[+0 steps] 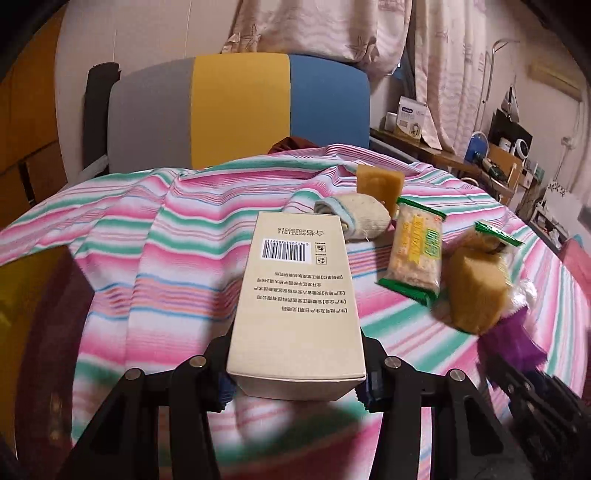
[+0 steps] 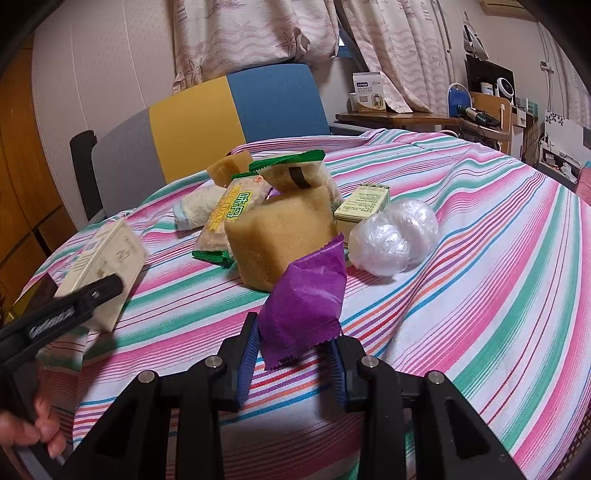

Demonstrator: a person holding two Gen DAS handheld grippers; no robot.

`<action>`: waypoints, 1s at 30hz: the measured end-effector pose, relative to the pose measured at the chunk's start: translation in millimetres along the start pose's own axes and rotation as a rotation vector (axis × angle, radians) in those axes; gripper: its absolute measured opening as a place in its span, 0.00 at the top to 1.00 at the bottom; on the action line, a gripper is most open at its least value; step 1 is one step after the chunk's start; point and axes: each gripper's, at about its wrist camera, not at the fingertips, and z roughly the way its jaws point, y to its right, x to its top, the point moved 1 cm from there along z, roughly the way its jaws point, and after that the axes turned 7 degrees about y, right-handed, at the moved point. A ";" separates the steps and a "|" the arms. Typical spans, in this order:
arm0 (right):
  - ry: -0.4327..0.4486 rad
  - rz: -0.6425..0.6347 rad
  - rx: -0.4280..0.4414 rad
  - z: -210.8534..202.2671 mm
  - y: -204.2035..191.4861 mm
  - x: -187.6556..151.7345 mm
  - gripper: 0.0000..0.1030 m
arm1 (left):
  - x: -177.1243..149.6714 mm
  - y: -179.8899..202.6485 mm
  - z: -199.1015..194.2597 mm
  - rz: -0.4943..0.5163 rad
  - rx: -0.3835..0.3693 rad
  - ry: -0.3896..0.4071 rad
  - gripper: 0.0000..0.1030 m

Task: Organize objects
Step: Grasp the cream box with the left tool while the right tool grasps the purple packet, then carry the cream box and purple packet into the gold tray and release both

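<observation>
Gripping a beige carton [image 1: 295, 299] by its near end (barcode side up), held above the striped cloth [image 1: 147, 258]: left gripper [image 1: 295, 387], clenched on both long sides. Pinching a purple packet [image 2: 304, 299] between blue pads [image 2: 245, 358]: right gripper [image 2: 291, 363]. Just beyond the packet, a yellow sponge block [image 2: 277, 240], a green-edged cracker pack [image 2: 229, 218] leaning on it, a small green box [image 2: 362, 206] and a crumpled plastic ball [image 2: 393, 236] touching. Farther back, a rolled cloth [image 2: 195, 212], then a tricolour chair [image 2: 207, 122].

Home bedroom (curtains [image 2: 258, 33], striped bedsheet [image 2: 480, 258]).
</observation>
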 end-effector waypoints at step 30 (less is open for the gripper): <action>-0.002 -0.114 -0.099 -5.5 -16.4 -6.3 0.67 | -52.1 -39.6 -137.5 -0.078 -0.026 0.096 0.51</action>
